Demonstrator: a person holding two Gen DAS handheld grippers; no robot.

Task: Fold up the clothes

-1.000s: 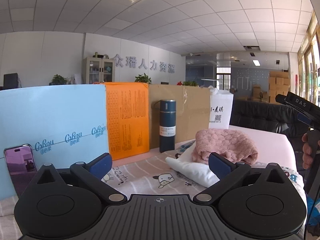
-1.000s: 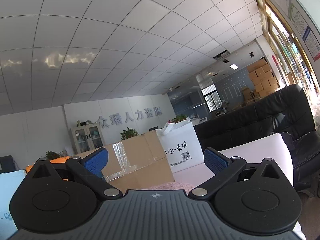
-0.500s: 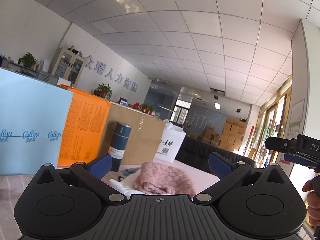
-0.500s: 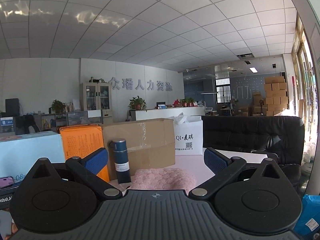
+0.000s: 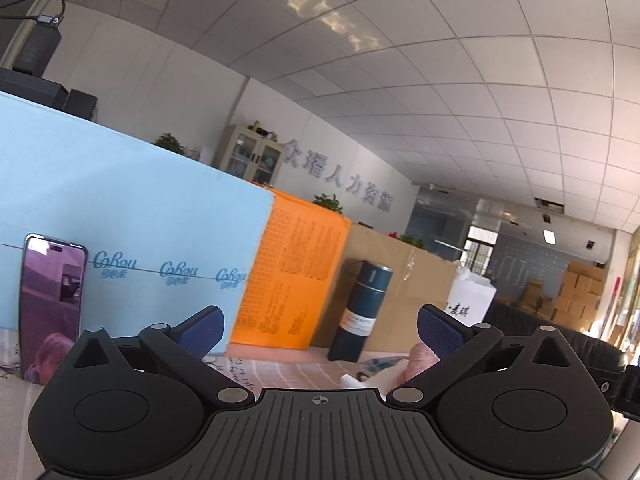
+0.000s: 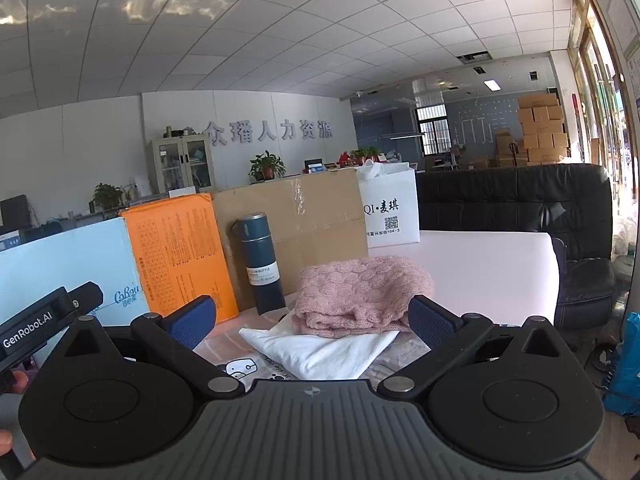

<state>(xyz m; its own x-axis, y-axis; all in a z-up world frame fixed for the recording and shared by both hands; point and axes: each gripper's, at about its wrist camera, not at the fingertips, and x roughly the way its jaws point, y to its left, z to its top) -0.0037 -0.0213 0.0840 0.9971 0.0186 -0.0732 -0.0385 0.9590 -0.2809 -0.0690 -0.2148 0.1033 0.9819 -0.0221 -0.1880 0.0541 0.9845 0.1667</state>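
Observation:
A pink knitted sweater [image 6: 360,292] lies folded on top of a white garment [image 6: 320,350] on the patterned sheet [image 6: 240,364]. My right gripper [image 6: 312,318] is open and empty, held just in front of the pile. My left gripper [image 5: 320,328] is open and empty, tilted up toward the boxes. Only a sliver of the pink sweater [image 5: 418,358] and the white garment [image 5: 360,380] shows behind its right finger.
A dark blue bottle [image 6: 260,260] stands behind the clothes. A light blue box [image 5: 120,248], an orange box [image 6: 176,252] and a cardboard box [image 6: 304,220] line the back. A phone [image 5: 50,304] leans on the blue box. A white bag [image 6: 390,208] and a black sofa [image 6: 520,208] are at the right.
The right gripper tilted down from the ceiling, bringing the clothes pile into view. The left gripper swung up and then left toward the boxes and phone. Both stayed open.

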